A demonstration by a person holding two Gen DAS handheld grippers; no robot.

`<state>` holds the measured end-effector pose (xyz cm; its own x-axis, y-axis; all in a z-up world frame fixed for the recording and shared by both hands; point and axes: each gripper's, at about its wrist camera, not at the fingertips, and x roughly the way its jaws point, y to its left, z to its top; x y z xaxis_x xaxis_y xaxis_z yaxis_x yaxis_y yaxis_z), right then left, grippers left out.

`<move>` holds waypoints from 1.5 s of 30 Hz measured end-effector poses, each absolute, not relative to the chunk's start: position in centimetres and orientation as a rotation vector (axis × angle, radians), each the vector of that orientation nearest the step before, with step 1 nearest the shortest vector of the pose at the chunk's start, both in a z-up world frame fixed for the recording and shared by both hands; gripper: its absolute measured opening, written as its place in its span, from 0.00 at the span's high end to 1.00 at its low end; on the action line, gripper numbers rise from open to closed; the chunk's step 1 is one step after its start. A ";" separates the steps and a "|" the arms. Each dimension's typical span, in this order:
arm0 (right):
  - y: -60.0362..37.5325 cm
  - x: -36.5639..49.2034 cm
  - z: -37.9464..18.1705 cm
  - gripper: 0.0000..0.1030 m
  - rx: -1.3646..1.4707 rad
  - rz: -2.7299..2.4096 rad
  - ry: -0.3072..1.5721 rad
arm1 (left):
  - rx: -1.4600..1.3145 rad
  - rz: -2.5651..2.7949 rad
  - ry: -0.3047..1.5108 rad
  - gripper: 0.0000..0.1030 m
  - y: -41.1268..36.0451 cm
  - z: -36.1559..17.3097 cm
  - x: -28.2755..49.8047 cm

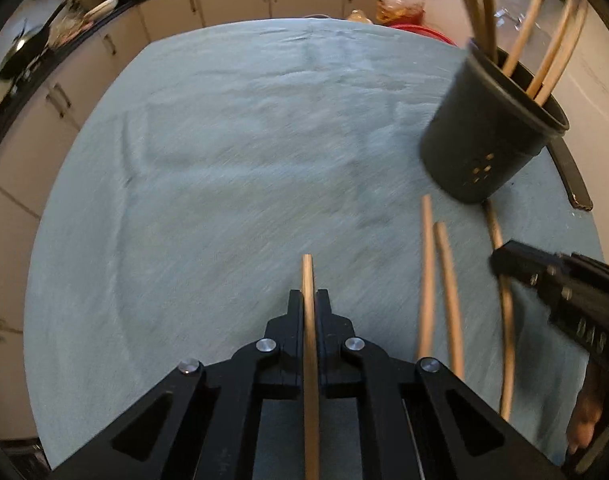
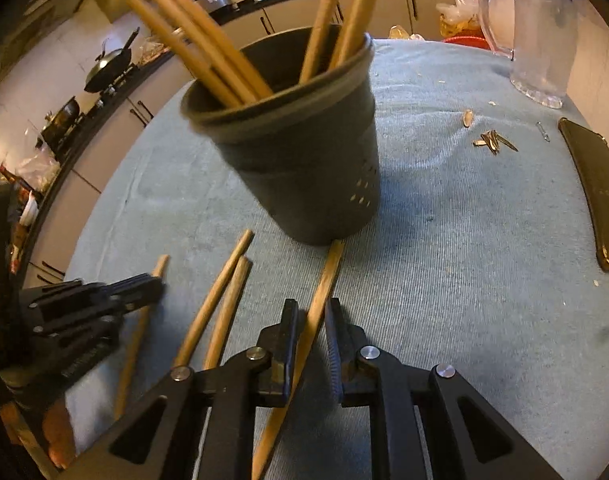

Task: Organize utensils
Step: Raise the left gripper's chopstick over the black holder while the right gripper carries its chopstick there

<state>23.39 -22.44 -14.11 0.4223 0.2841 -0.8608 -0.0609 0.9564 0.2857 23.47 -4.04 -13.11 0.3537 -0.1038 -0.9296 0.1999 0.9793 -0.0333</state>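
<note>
On ribbed blue cloth [image 1: 224, 140]: left tool [image 1: 309, 296] clamps round wooden chopstick [image 1: 308, 276]; right tool [image 2: 310, 308] apart.

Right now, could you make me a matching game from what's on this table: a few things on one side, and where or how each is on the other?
Things:
1. cup
2. phone
3. jug
4. left gripper

Place or state:
a. lies flat near the right edge of the cloth
b. shut on a chopstick
c. dark, with sticks standing in it
d. clear glass, at the far right corner

Pairs: 1-c, 2-a, 3-d, 4-b
</note>
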 end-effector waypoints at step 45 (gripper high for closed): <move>-23.4 9.5 -5.6 0.92 0.207 0.141 0.753 | -0.217 -0.155 0.853 0.95 3.9 -2.2 14.4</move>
<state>9.47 -23.43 -5.65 0.7219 0.2004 -0.6623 -0.0527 0.9703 0.2362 14.38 3.92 -2.16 0.6488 -0.2217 -0.7279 0.0484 0.9667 -0.2513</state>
